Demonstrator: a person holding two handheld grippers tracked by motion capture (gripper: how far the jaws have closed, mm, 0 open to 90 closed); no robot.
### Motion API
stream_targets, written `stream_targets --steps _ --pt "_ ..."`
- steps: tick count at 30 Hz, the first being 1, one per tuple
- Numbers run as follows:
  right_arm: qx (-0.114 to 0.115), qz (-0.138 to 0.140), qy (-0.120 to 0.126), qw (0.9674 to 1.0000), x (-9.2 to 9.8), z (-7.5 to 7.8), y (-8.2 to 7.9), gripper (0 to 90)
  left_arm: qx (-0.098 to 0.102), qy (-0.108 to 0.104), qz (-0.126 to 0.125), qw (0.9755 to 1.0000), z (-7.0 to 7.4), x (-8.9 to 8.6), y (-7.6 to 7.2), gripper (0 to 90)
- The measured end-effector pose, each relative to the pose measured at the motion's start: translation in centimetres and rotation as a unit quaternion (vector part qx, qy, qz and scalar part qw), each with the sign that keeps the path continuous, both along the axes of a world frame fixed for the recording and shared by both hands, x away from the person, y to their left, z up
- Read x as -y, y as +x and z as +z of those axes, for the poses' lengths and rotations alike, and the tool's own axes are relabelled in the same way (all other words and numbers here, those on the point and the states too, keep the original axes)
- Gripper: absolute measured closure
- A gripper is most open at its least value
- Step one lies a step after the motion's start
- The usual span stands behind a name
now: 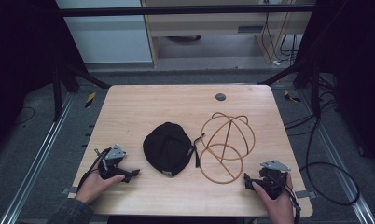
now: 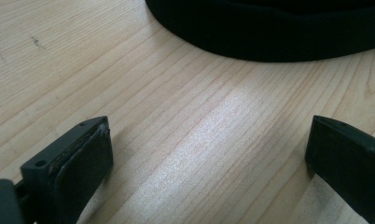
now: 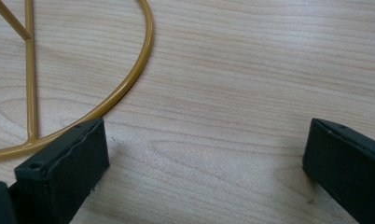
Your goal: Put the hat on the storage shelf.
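A black cap [image 1: 168, 148] lies in the middle of the wooden table [image 1: 143, 105]. Its dark edge [image 2: 269, 32] crosses the top of the left gripper view. Right of it stands a gold wire frame [image 1: 225, 144] made of hoops, one of which, the base ring [image 3: 129, 88], curves past the left jaw in the right gripper view. My left gripper [image 1: 132, 175] rests on the table left of the cap, open, bare wood between its jaws [image 2: 209, 135]. My right gripper [image 1: 247, 181] rests at the front right by the frame's base, open and empty [image 3: 206, 140].
A small dark round grommet [image 1: 220, 97] is set into the table near its far edge. Cables [image 1: 330, 168] trail on the floor to the right. Metal rails [image 1: 41, 154] run along both sides of the table.
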State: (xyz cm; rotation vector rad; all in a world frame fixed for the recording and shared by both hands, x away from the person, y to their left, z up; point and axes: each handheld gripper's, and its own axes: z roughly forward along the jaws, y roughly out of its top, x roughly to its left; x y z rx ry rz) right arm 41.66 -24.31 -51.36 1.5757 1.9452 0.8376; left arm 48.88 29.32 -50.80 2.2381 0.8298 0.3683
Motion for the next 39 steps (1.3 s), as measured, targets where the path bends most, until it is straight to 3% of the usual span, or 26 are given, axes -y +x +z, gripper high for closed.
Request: stream_targets --steps 3,9,11,16,21,26,30,32,36,39 --pt "0.0 0.0 0.0 1.0 0.0 0.0 0.0 0.4 -0.01 -0.008 0.001 0.9999 0.1 0.0 0.2 0.0" --pt "0.0 0.0 0.0 1.0 0.0 0.0 0.0 0.4 -0.035 -0.001 -0.011 0.9993 0.8 0.4 0.6 3.7" --pt "0.0 0.0 0.0 1.0 0.0 0.0 0.0 0.4 -0.036 0.017 -0.025 0.9989 1.6 0.8 0.5 3.7" --pt "0.0 0.0 0.0 1.0 0.0 0.0 0.0 0.4 -0.048 0.025 -0.06 0.9968 4.9 3.0 0.8 4.6" --pt "0.0 0.0 0.0 1.0 0.0 0.0 0.0 0.4 -0.038 0.069 -0.1 0.9918 8.5 5.9 1.7 4.2" --pt "0.0 0.0 0.0 1.0 0.0 0.0 0.0 0.4 -0.028 0.084 -0.116 0.9893 10.7 8.1 3.4 5.1" --pt "0.0 0.0 0.0 1.0 0.0 0.0 0.0 0.4 -0.019 0.104 -0.127 0.9862 12.0 9.5 4.3 5.7" --pt "0.0 0.0 0.0 1.0 0.0 0.0 0.0 0.4 -0.02 0.104 -0.131 0.9857 12.5 10.1 4.6 5.6" --pt "0.0 0.0 0.0 1.0 0.0 0.0 0.0 0.4 -0.01 0.126 -0.141 0.9818 13.3 11.2 4.9 5.4" --pt "0.0 0.0 0.0 1.0 0.0 0.0 0.0 0.4 -0.01 0.133 -0.143 0.9806 13.7 11.9 5.3 5.9"
